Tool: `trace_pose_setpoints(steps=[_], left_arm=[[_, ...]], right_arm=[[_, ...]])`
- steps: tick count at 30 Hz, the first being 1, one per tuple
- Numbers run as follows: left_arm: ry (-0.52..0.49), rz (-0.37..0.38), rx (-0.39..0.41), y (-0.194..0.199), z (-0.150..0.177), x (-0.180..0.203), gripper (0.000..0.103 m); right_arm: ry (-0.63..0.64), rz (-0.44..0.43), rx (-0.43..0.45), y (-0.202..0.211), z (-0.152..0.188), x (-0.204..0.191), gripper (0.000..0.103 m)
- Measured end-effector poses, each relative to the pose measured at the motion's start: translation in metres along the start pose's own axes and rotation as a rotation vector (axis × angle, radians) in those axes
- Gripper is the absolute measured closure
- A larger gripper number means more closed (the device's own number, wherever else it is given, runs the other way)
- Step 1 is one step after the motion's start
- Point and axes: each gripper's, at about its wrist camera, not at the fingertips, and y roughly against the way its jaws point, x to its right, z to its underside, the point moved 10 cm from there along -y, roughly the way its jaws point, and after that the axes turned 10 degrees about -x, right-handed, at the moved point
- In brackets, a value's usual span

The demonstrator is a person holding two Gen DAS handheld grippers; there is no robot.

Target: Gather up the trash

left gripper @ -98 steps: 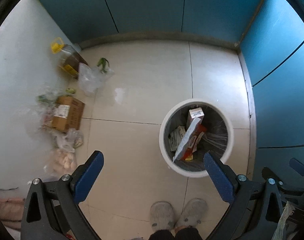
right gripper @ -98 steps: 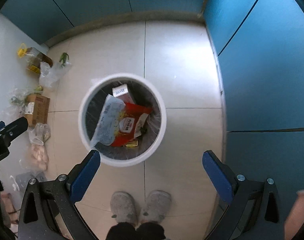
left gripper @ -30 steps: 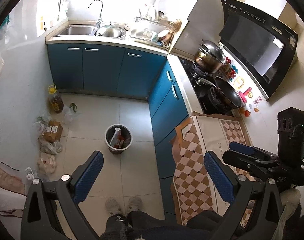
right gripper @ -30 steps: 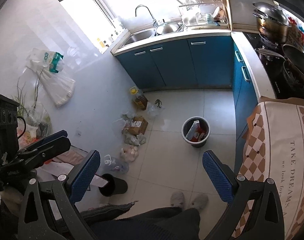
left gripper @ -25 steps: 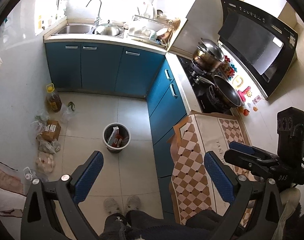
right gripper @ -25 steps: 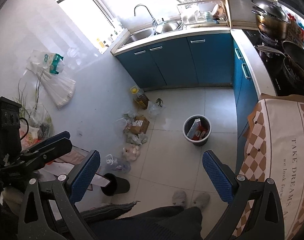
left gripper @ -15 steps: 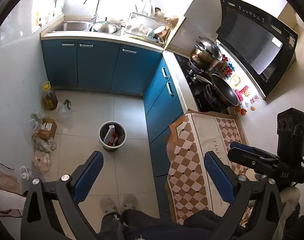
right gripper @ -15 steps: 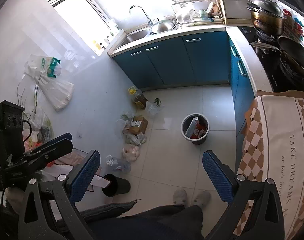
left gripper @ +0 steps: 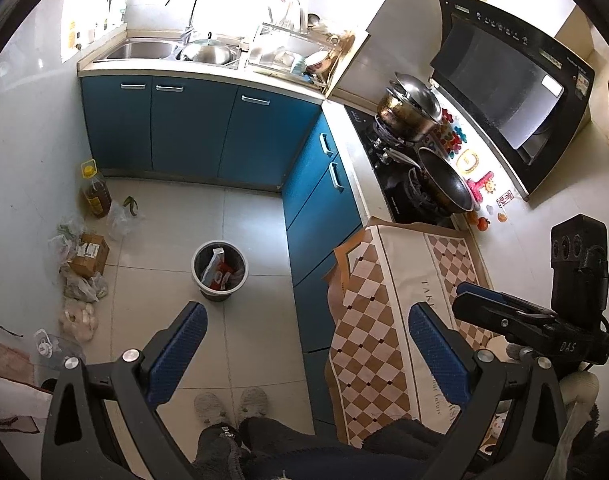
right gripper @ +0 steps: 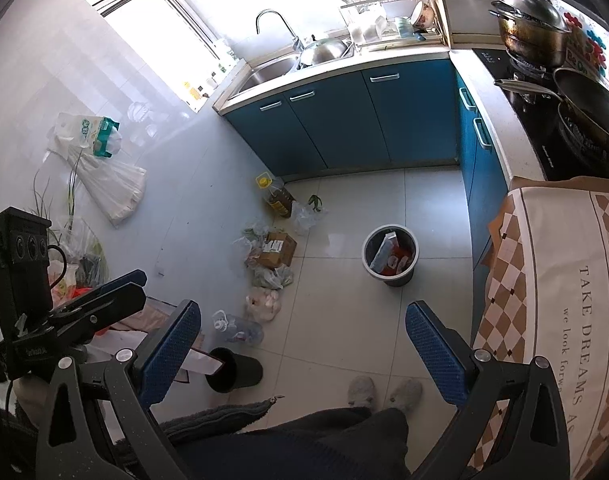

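Observation:
A round grey trash bin [left gripper: 219, 268] with a white rim stands on the tiled kitchen floor, far below me; it also shows in the right wrist view [right gripper: 390, 255]. Several wrappers and a small carton [left gripper: 217, 262] lie inside it. My left gripper [left gripper: 304, 344] is open and empty, held high above the floor. My right gripper [right gripper: 302, 340] is open and empty, also high up. The right gripper's body [left gripper: 532, 322] shows at the right of the left wrist view, and the left gripper's body [right gripper: 64, 312] at the left of the right wrist view.
A cardboard box [right gripper: 278, 249], plastic bags [right gripper: 264, 300], an oil bottle [right gripper: 276, 196] and a clear jug [right gripper: 236, 328] line the left wall. A black cup [right gripper: 232, 370] lies on the floor. Blue cabinets [left gripper: 192, 132], a stove with pans [left gripper: 424, 172] and a checkered cloth [left gripper: 388, 312] on the counter stand at back and right.
Both grippers rose from just above the bin to high over the kitchen floor. In the last second the views drifted slightly; both stay open and empty.

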Motion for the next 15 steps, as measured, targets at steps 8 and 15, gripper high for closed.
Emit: trace_pose_setpoints(steps=[8,15], left_arm=[[0.002,0.005,-0.002,-0.0017,0.0026,0.0025,0.0],[0.001,0.006,-0.002,-0.003,0.0063,0.0087,0.0]], right_arm=[[-0.004,-0.004,0.003,0.0001,0.0002,-0.0004,0.0],[-0.005,-0.008,0.0,0.0008,0.0026,0.0014,0.0]])
